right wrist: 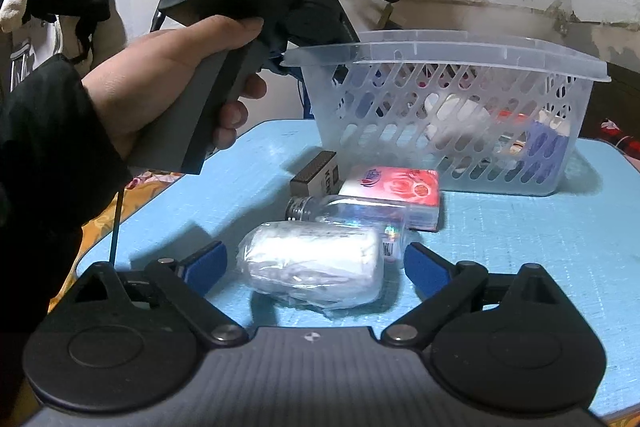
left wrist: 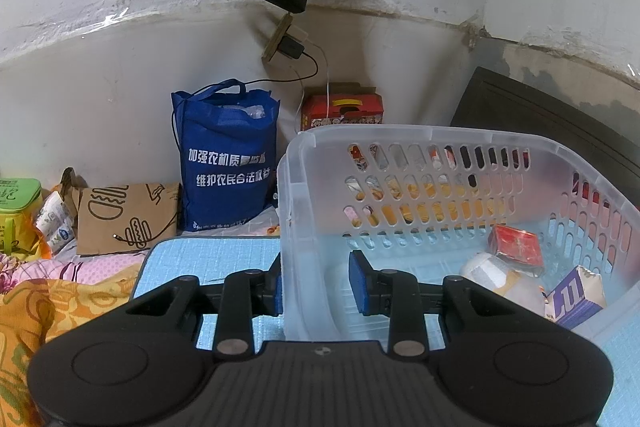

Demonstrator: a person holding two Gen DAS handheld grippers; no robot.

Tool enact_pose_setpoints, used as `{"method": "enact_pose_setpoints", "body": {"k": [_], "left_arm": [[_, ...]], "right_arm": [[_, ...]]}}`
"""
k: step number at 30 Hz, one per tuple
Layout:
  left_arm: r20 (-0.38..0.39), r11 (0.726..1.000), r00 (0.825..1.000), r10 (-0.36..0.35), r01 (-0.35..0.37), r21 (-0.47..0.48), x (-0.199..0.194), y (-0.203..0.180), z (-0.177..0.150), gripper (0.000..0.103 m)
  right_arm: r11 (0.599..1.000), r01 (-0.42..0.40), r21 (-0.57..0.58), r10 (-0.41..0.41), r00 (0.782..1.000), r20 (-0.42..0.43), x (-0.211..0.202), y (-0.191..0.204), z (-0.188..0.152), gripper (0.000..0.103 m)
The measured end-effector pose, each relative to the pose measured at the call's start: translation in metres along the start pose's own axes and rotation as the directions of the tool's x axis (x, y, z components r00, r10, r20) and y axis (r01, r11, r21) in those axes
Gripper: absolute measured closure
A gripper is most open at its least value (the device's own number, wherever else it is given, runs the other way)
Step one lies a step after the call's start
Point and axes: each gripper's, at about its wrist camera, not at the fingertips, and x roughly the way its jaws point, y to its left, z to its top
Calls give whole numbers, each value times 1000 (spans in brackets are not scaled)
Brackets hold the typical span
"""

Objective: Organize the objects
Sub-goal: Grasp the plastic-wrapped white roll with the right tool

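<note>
Baskets first: your left gripper (left wrist: 316,285) is clamped on the near corner wall of the translucent plastic basket (left wrist: 440,143), one blue pad outside the wall and the other inside, and the basket sits on the light blue mat (left wrist: 208,259). Inside it, seen from your left wrist, lie a red box (left wrist: 516,245), a white bottle (left wrist: 486,269) and a blue-and-white carton (left wrist: 576,297), all toward the far right of the floor. Your right gripper (right wrist: 314,263) hangs spread wide over the mat, its blue pads standing on either side of a plastic-wrapped white roll (right wrist: 316,263) without touching it; nothing is grasped there. Just behind the roll lies a clear glass bottle (right wrist: 344,213) on its side, and behind that a pink tissue pack (right wrist: 394,193) and a small dark box (right wrist: 316,173), all between your right gripper and the basket. From the right wrist you can see your left hand (right wrist: 168,83), in a black sleeve, wrapped around the left gripper's handle at the basket's left corner. Against the wall beyond stand a blue tote bag (left wrist: 226,155) and a red carton (left wrist: 344,111).
</note>
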Motion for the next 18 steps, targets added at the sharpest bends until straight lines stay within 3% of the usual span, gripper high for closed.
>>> {"method": "enact_pose_setpoints", "body": {"k": [6,8,18], "left_arm": [[0,1000,1000,1,-1,1,0,-1,0,68],[0,1000,1000,1,-1,1,0,-1,0,68],[1,1000,1000,2,-2,2,0,-1,0,68]], "right_arm": [[1000,14,-2,-14,1000,-20,5,0,-3,13],[1000,6,-4,-6,1000,-17,5,0,-4,23],[1000,19,14,-20,998,58,-23,-16,4,26]]}}
